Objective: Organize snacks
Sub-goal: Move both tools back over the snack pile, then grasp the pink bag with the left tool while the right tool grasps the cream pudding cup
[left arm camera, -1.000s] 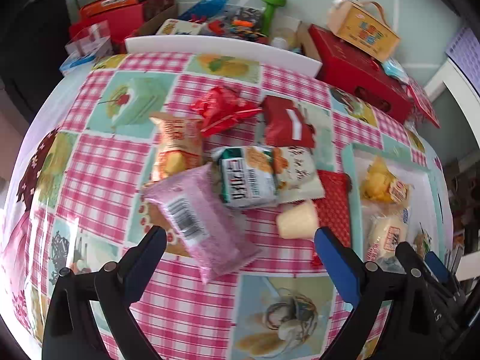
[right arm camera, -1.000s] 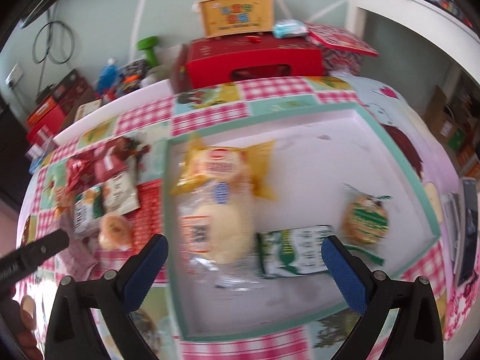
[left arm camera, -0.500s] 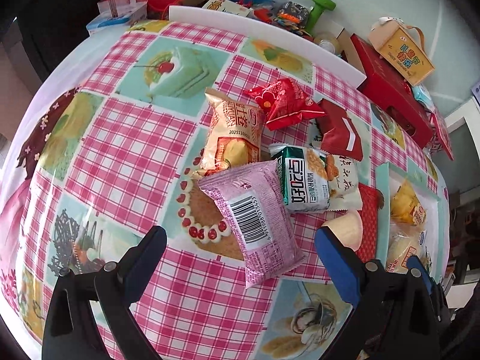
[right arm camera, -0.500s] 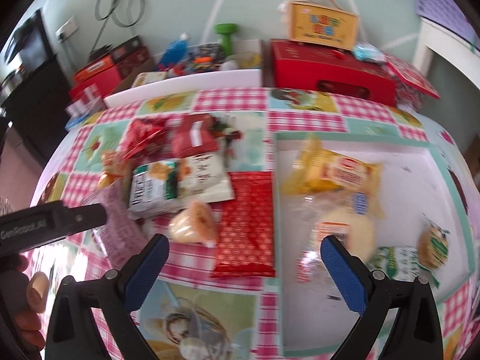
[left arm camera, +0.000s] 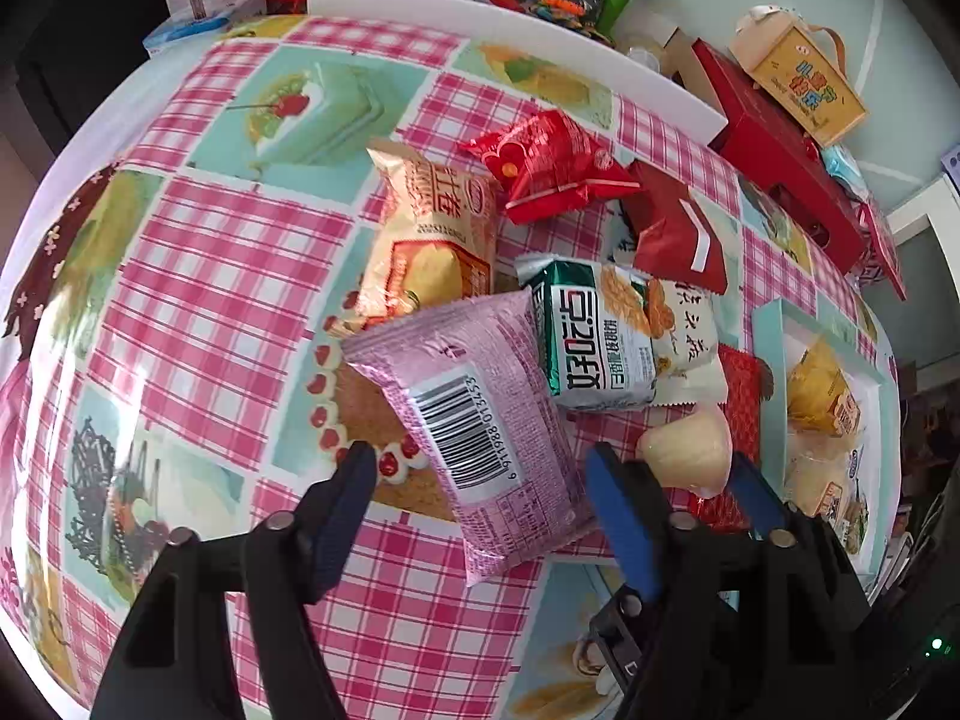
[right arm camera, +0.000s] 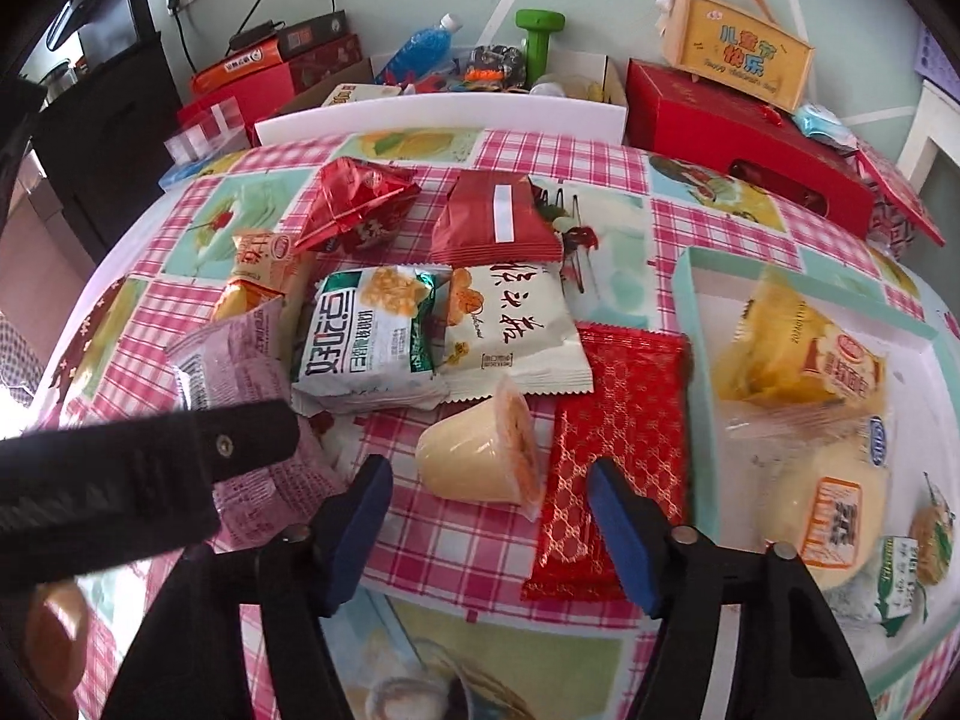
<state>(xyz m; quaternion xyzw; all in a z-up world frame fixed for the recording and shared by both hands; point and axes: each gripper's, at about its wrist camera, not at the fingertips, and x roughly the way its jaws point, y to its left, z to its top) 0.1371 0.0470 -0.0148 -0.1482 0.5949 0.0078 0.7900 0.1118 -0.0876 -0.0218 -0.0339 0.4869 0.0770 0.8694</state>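
A pink barcoded packet (left arm camera: 480,420) lies on the checked tablecloth between the jaws of my left gripper (left arm camera: 480,480). The jaws are closing, and a small gap still shows at each pad. A yellow pudding cup (right arm camera: 474,456) lies on its side between the jaws of my right gripper (right arm camera: 489,492). These are closing too, and the pads stand clear of the cup. Beside the cup lie a red patterned packet (right arm camera: 618,450), a green-white packet (right arm camera: 366,336) and a white packet (right arm camera: 510,324). The teal-rimmed tray (right arm camera: 690,300) at the right holds several wrapped cakes.
An orange packet (left arm camera: 432,228), a bright red packet (left arm camera: 546,168) and a dark red packet (left arm camera: 678,234) lie farther back. A red box (right arm camera: 744,120) with a yellow handled box (right arm camera: 738,54) on it, a green dumbbell (right arm camera: 537,42) and a white board (right arm camera: 438,111) line the far edge.
The right gripper swung left from over the tray to the pudding cup. The left gripper sank toward the pink packet. Both pairs of jaws have narrowed.
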